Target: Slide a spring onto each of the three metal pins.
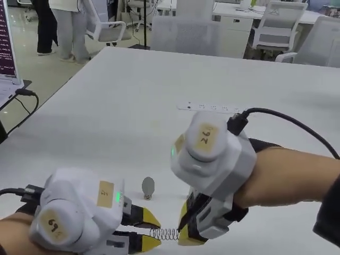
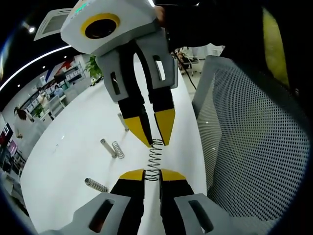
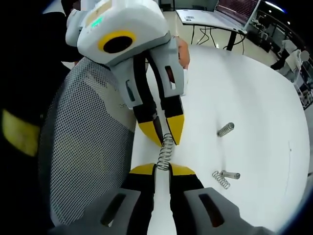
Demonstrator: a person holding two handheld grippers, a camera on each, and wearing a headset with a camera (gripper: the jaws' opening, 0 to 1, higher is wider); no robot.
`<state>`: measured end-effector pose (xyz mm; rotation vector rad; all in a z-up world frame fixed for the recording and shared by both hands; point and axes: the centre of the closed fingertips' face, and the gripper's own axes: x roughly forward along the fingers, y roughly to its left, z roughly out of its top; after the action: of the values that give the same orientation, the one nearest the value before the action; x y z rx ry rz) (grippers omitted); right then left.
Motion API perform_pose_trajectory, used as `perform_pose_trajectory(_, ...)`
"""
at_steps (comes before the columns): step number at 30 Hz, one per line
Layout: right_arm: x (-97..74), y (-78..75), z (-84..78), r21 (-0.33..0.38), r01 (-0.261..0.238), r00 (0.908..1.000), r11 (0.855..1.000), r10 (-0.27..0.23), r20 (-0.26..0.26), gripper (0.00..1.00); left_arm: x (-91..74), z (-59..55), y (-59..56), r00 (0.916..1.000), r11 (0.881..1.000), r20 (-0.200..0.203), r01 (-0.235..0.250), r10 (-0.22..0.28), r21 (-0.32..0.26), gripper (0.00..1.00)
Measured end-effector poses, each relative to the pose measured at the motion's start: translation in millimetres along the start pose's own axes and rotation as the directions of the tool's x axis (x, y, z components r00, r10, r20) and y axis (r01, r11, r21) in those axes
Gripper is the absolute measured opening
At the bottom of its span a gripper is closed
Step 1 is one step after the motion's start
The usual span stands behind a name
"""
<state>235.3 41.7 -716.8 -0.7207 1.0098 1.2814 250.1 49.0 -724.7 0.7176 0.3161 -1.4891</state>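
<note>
White table (image 1: 133, 106) takes up most of the head view, with office chairs (image 1: 276, 24) and a standing person (image 1: 64, 26) beyond its far edge. Grey mesh of a nearer chair (image 2: 244, 147) runs along the table edge in both gripper views, just beside the work. At the near edge the left gripper (image 1: 155, 231) and the right gripper (image 1: 184, 228) point at each other, tips close together. The right one's bulky white body hides much of its own jaws from above, and a black cable (image 1: 287, 119) loops away from it. A power strip (image 1: 210, 108) lies flat on the table well beyond the hands. Between the two grippers stretches a spring (image 1: 164, 233), held off the table. In the left gripper view its near end sits between that gripper's nearly closed jaws, and in the right gripper view its other end is pinched the same way, so each claw is closed on one end. Whether a pin runs inside the coils I cannot tell. A small upright pin (image 1: 148, 187) stands on the table just behind the grippers. In the left gripper view it is partly covered by the right gripper's jaw. Off to the side in the right gripper view a second pin (image 3: 230, 174) lies flat with a second spring (image 3: 220, 179) touching it. A third spring (image 3: 225, 129) lies alone, apart from that pair.
</note>
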Motion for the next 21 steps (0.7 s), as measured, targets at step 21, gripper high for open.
perform_pose_trajectory(21, -17.6, -10.7, 27.1, -0.019, 0.072, 0.9921, 0.997, -0.070, 0.104, 0.07, -0.3, 5.5, 9.8, 0.9968, 0.990, 0.069, -0.031, 0.041, -0.134, 0.03)
